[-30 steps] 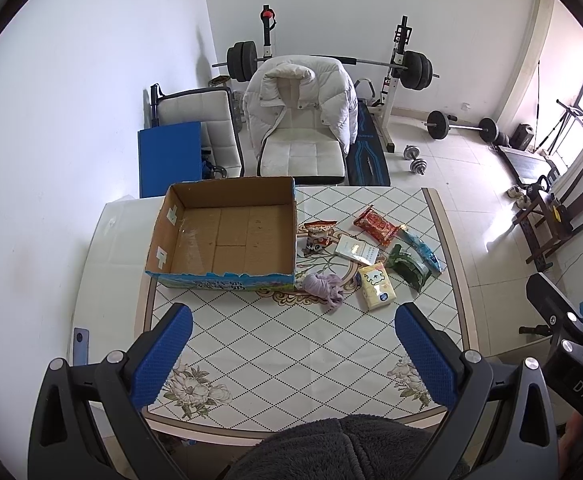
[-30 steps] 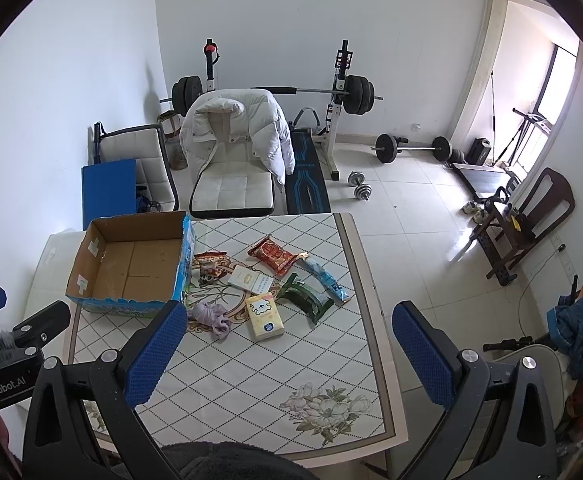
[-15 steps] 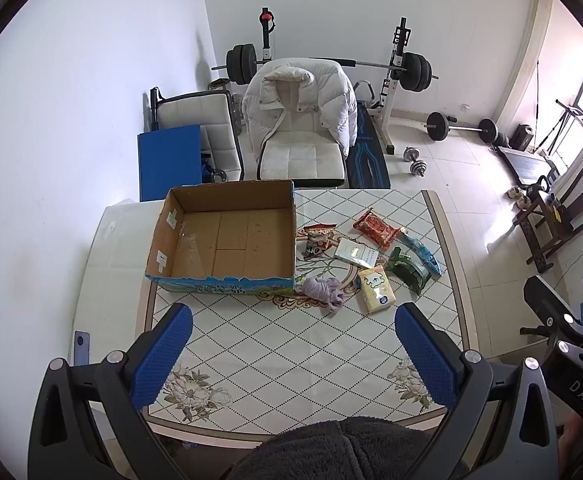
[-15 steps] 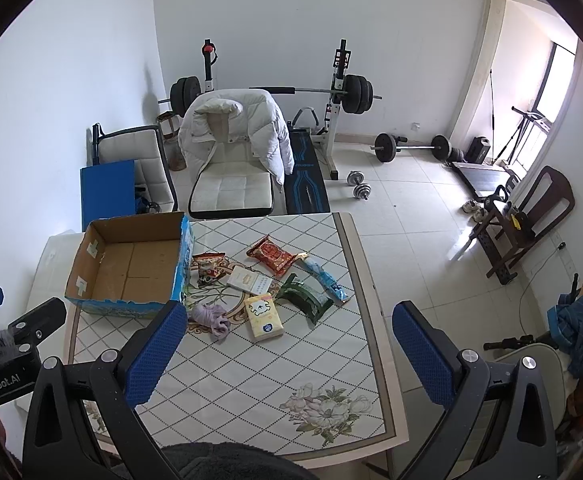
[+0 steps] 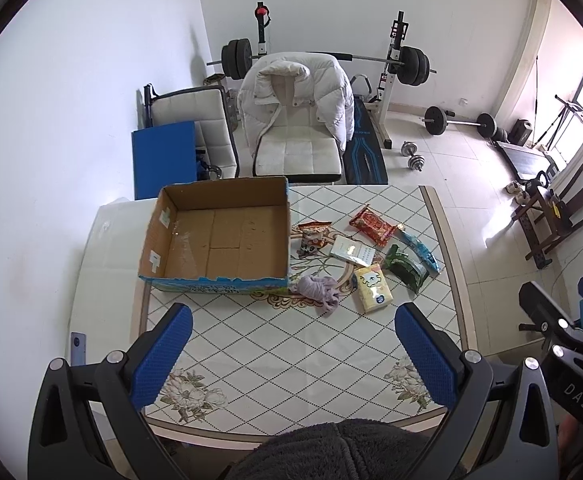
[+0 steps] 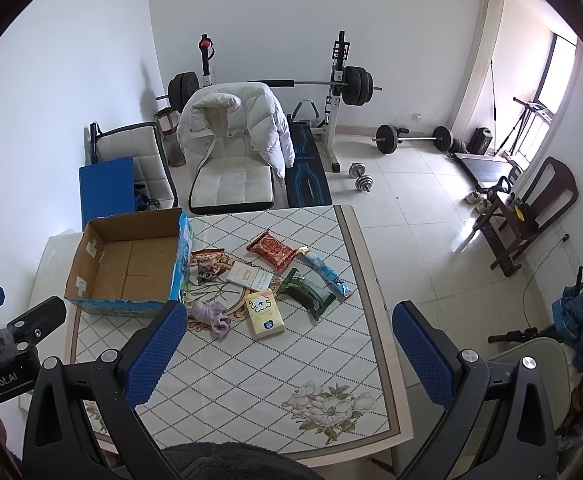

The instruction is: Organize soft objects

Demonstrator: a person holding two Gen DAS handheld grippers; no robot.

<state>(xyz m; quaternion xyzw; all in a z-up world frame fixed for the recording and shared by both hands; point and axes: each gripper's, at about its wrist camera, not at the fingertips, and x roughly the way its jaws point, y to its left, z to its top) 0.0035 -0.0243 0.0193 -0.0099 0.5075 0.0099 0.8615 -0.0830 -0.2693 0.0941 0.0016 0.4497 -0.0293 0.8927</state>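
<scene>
An open cardboard box (image 5: 215, 236) (image 6: 131, 264) stands empty on the table's far left. To its right lie a crumpled lilac cloth (image 5: 318, 288) (image 6: 211, 314), a yellow tissue pack (image 5: 372, 287) (image 6: 264, 312), a white card (image 5: 351, 250), a small snack bag (image 5: 313, 234), a red snack bag (image 5: 372, 224) (image 6: 272, 250), a green packet (image 5: 406, 268) (image 6: 306, 290) and a blue packet (image 5: 417, 245) (image 6: 325, 272). My left gripper (image 5: 293, 354) and right gripper (image 6: 287, 354) are both open and empty, high above the table's near side.
The tiled table (image 5: 291, 344) has a raised rim. A white chair with a puffy jacket (image 5: 295, 100) stands behind it, beside a blue panel (image 5: 163, 156). Barbell rack, dumbbells and a wooden chair (image 6: 531, 208) stand on the floor to the right.
Both views have shifted only slightly; the table objects sit a little lower and nearer in the left wrist view. Nothing was taken hold of or moved.
</scene>
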